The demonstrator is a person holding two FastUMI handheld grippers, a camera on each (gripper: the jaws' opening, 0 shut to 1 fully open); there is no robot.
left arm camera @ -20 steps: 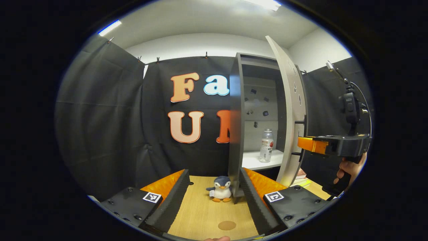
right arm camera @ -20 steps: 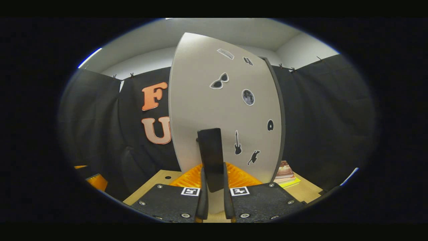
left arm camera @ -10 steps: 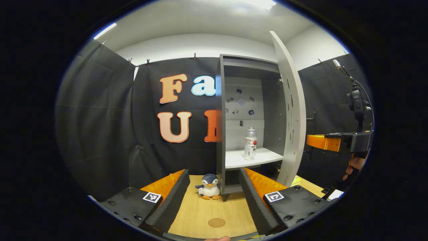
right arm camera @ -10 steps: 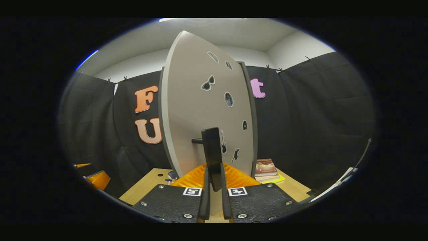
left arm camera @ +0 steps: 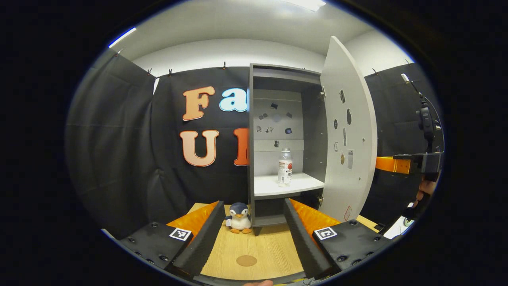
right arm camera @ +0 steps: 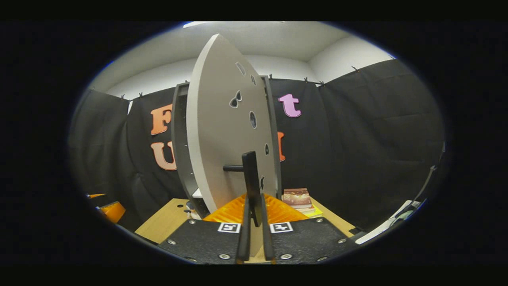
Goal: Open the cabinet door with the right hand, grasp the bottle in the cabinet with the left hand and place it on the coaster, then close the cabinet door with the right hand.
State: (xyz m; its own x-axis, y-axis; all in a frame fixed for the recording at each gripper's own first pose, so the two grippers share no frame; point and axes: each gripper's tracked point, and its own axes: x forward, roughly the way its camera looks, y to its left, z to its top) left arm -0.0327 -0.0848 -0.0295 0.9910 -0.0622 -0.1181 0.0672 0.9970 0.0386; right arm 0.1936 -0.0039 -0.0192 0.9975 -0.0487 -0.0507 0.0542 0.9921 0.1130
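Wooden surface (left arm camera: 254, 246) carries the cabinet (left arm camera: 278, 119), its door (right arm camera: 222, 135) wide open; right gripper (right arm camera: 254, 234) fingers pinch the handle (right arm camera: 251, 178), left gripper (left arm camera: 252, 234) fingers spread before the bottle (left arm camera: 285, 167).

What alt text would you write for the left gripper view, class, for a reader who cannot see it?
An open grey cabinet holds a clear bottle upright on its white shelf, the door swung wide to the right. On the wooden table lie a round coaster and a penguin toy, framed by the left gripper, fingers open.
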